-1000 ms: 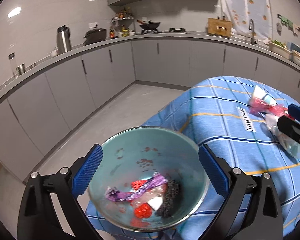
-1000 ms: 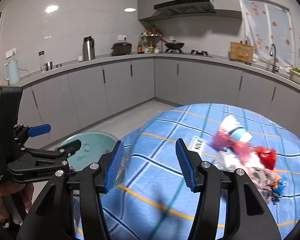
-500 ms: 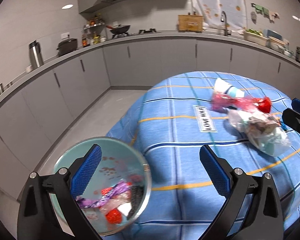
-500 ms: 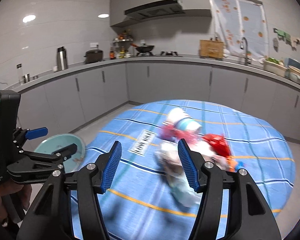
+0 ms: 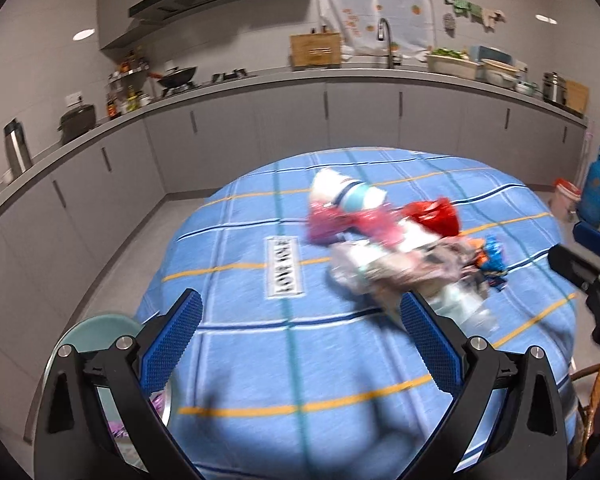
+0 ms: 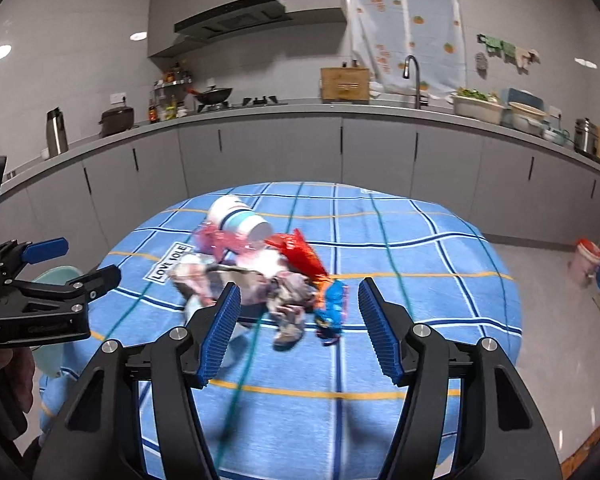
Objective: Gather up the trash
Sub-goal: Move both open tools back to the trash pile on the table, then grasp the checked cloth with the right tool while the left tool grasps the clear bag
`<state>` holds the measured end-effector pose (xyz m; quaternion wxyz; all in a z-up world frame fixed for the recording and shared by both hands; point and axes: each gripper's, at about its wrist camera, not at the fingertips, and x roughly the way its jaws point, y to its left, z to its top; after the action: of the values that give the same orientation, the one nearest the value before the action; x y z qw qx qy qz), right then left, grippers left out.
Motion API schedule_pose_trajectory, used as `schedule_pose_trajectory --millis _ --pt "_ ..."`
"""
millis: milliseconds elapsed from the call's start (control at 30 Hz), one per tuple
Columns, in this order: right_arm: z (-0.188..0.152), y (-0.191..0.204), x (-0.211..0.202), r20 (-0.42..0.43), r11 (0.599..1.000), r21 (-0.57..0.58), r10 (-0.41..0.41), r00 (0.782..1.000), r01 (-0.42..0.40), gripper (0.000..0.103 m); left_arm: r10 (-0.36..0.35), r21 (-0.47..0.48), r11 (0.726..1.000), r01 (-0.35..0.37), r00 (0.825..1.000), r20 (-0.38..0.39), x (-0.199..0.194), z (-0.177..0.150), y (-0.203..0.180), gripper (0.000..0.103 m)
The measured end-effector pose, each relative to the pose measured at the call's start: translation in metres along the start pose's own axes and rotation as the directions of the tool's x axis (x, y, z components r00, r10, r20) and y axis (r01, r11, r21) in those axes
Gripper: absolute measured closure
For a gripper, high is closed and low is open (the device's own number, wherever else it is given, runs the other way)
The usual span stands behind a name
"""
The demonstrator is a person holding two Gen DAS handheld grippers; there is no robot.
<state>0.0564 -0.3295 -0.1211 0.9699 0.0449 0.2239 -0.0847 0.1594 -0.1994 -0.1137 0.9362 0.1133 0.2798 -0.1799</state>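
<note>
A pile of trash point(image 6: 268, 276) lies on the blue checked tablecloth point(image 6: 412, 264): a white and blue paper cup point(image 6: 240, 218), pink and red wrappers, clear plastic and a blue wrapper point(image 6: 332, 304). In the left wrist view the pile point(image 5: 400, 248) is blurred. My right gripper point(image 6: 298, 326) is open and empty just in front of the pile. My left gripper point(image 5: 298, 338) is open and empty over the cloth, left of the pile. A teal bowl point(image 5: 96, 332) with wrappers in it is at the lower left, partly hidden by the left finger.
Grey kitchen cabinets and a counter point(image 6: 340, 120) with pots and a sink curve behind the table. A blue gas cylinder point(image 5: 598, 188) and a small bin point(image 6: 584, 260) stand on the floor at the right. The left gripper shows in the right wrist view point(image 6: 66, 264).
Both grippers have swung right from the bowl toward the trash pile. The bowl has slid to the lower left edge of the left view. Both stay open.
</note>
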Motion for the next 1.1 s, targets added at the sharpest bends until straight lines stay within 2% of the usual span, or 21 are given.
schedule_pose_trajectory --millis 133,267,467,567,667,833,900,967,1000,1100 --pt "-0.005 -0.011 0.003 -0.005 1.000 0.018 -0.024 1.000 0.024 0.037 -0.017 0.041 0.999 0.018 1.000 -0.002 0.011 0.012 -0.024 0.006" --pt "-0.009 -0.027 0.007 -0.018 0.998 0.053 -0.045 0.999 0.046 0.037 -0.015 0.089 0.996 0.016 1.000 -0.004 0.023 0.025 -0.042 0.006" --pt "-0.007 -0.025 0.032 -0.055 0.999 0.031 -0.034 0.998 0.036 0.039 0.033 0.058 0.998 -0.032 0.999 -0.023 0.032 0.022 -0.027 0.006" --pt "-0.001 -0.017 0.055 -0.096 1.000 0.018 0.004 0.995 -0.002 0.048 0.077 0.013 0.997 -0.076 0.997 -0.029 0.035 0.019 -0.005 0.006" --pt "0.009 -0.006 0.074 -0.129 0.999 -0.017 0.031 0.991 -0.033 0.051 0.110 -0.016 0.994 -0.111 0.993 -0.052 0.042 0.017 0.014 0.006" --pt "0.016 0.013 0.110 -0.227 0.995 -0.088 0.026 0.974 -0.047 0.056 0.101 -0.032 0.994 -0.103 0.993 -0.058 0.044 0.014 0.025 0.006" --pt "0.013 0.017 0.125 -0.280 0.993 -0.111 0.014 0.960 -0.047 0.057 0.091 -0.025 0.995 -0.093 0.994 -0.058 0.044 0.013 0.024 0.006" --pt "0.007 0.015 0.135 -0.323 0.994 -0.090 0.035 0.946 -0.068 0.070 0.086 -0.023 0.996 -0.088 0.994 -0.063 0.044 0.010 0.025 0.006" --pt "0.006 0.016 0.135 -0.320 0.994 -0.090 0.037 0.947 -0.069 0.077 0.080 -0.025 0.996 -0.082 0.995 -0.066 0.044 0.010 0.026 0.006" --pt "0.007 0.016 0.128 -0.305 0.993 -0.068 0.069 0.950 -0.094 0.085 0.077 -0.036 0.996 -0.080 0.995 -0.069 0.042 0.007 0.030 0.006"
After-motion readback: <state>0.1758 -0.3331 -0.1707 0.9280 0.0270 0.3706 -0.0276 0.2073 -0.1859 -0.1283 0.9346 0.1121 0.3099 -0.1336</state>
